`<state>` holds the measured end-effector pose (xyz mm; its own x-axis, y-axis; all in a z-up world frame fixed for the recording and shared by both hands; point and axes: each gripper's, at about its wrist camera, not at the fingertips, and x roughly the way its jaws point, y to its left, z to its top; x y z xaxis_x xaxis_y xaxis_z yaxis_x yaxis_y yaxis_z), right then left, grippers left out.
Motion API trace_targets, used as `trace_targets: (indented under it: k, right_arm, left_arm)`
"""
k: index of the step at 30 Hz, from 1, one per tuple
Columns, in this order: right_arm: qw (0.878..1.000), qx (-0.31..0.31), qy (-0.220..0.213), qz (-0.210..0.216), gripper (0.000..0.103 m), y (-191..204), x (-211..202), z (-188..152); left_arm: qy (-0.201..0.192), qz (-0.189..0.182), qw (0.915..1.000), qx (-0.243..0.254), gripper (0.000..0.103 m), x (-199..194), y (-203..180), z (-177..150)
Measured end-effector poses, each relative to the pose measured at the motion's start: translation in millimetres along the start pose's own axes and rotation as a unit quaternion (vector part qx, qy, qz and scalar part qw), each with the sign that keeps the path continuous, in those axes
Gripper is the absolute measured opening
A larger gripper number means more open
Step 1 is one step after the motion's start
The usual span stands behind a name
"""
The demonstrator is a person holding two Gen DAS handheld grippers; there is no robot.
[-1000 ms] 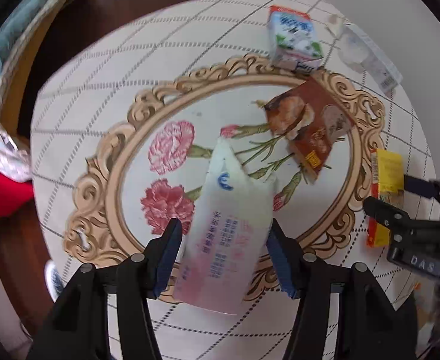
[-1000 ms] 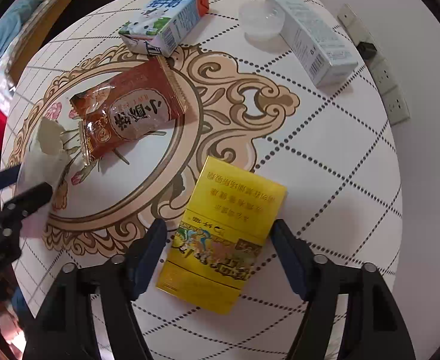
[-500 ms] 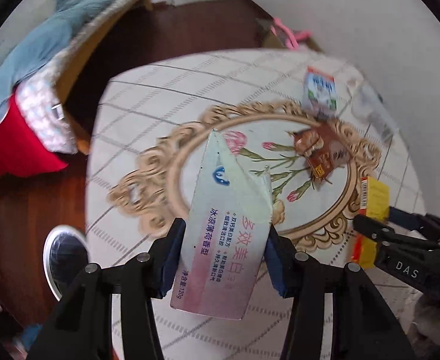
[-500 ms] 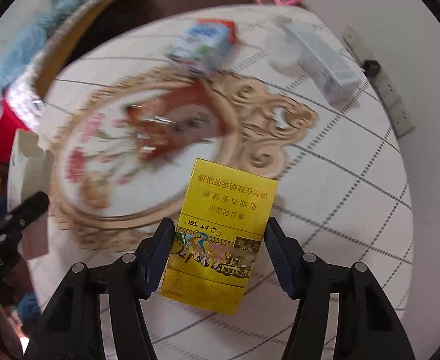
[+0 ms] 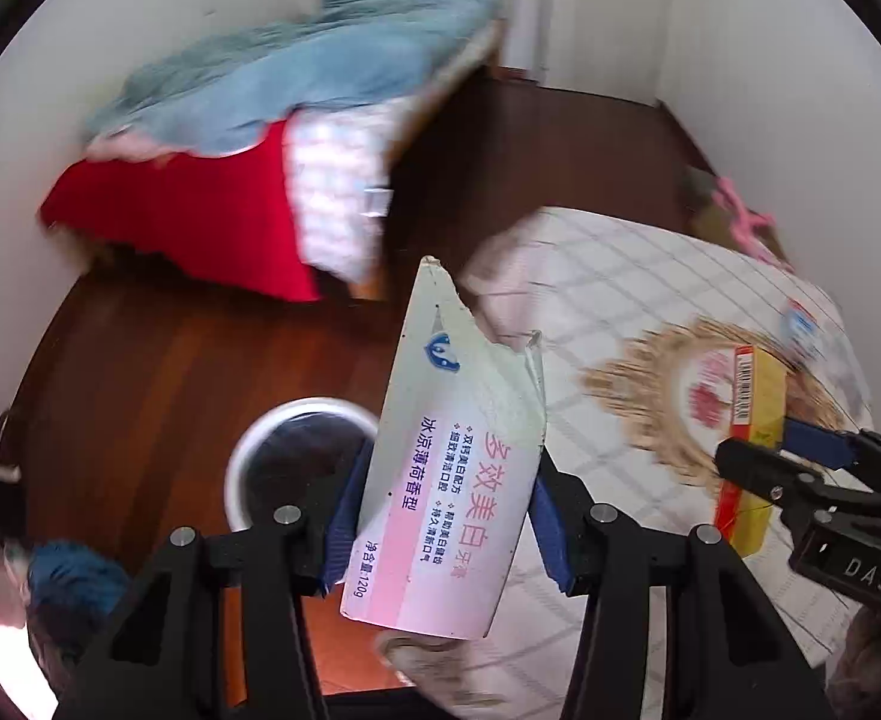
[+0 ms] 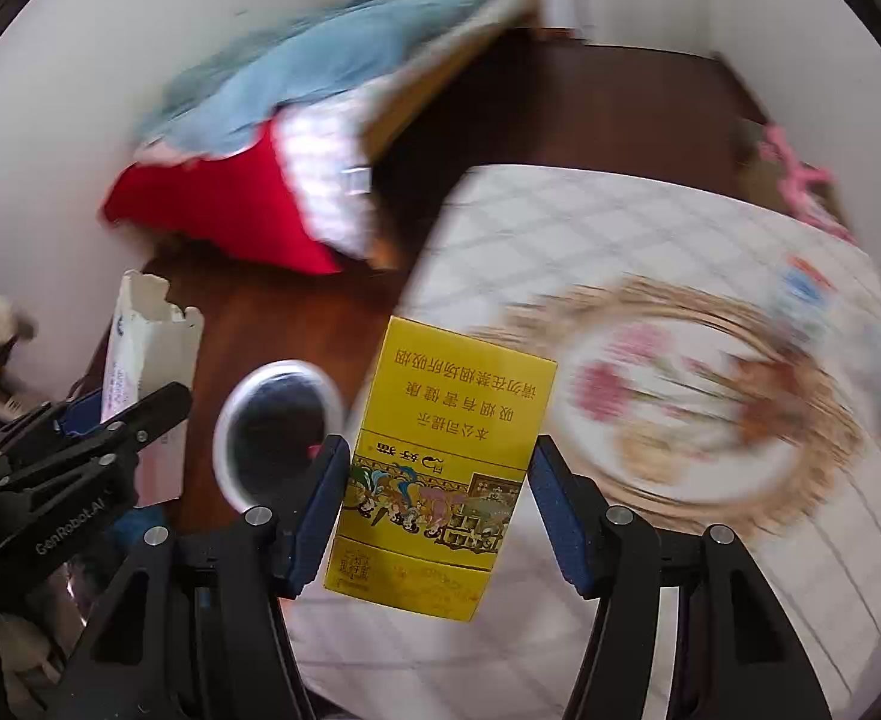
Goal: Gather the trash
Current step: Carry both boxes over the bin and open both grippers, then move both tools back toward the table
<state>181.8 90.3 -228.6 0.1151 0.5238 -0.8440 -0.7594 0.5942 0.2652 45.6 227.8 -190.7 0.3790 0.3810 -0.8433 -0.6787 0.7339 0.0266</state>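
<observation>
My left gripper (image 5: 443,516) is shut on a torn white and pink toothpaste box (image 5: 452,450), held in the air over the table's left edge; the box also shows in the right wrist view (image 6: 143,372). My right gripper (image 6: 437,510) is shut on a yellow cigarette carton (image 6: 440,456), also lifted; the carton shows at the right of the left wrist view (image 5: 752,426). A round white-rimmed trash bin (image 5: 296,456) stands on the floor below and left of both boxes, and also shows in the right wrist view (image 6: 278,426).
The round table with its checked, floral cloth (image 6: 650,252) lies to the right, with a brown wrapper (image 6: 764,384) and a milk carton (image 6: 800,294) on it, blurred. A bed with red and blue covers (image 5: 230,168) stands beyond the dark wooden floor (image 5: 140,360).
Both grippers have lifted their boxes off the table and swung left, away from the table. The trash bin and the bed have come into view.
</observation>
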Motion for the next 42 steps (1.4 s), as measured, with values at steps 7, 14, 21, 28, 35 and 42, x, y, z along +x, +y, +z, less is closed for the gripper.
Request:
trace_targets:
  k: [7,14,21,28,35,42]
  right_arm:
    - [0.996,-0.073,0.054,0.022,0.063,94,93,21]
    - [0.985,-0.095,0.146,0.020,0.063,135,208,27]
    - [0.973,-0.106,0.205,0.011,0.063,159,292,28]
    - [0.961,-0.128,0.246,0.012,0.090,173,351,26]
    - [0.963,-0.138,0.231,-0.014,0.103,177,343,22]
    - [0.964,-0.154,0.212,-0.039,0.103,183,308,8]
  left_arm:
    - [0.034,0.037,0.9952,-0.084,0.047,46,100,-15]
    - [0.114,-0.004,0.9824,-0.148,0.047,136,165,-28]
    - [0.166,-0.020,0.9696,-0.179,0.049,184,200,-38]
    - [0.170,-0.007,0.9614,-0.216,0.086,190,227,-52]
    - [0.156,0.054,0.9595,-0.228,0.100,173,234,-75]
    - [0.149,0.078,0.9616,-0.217,0.100,157,224,-95]
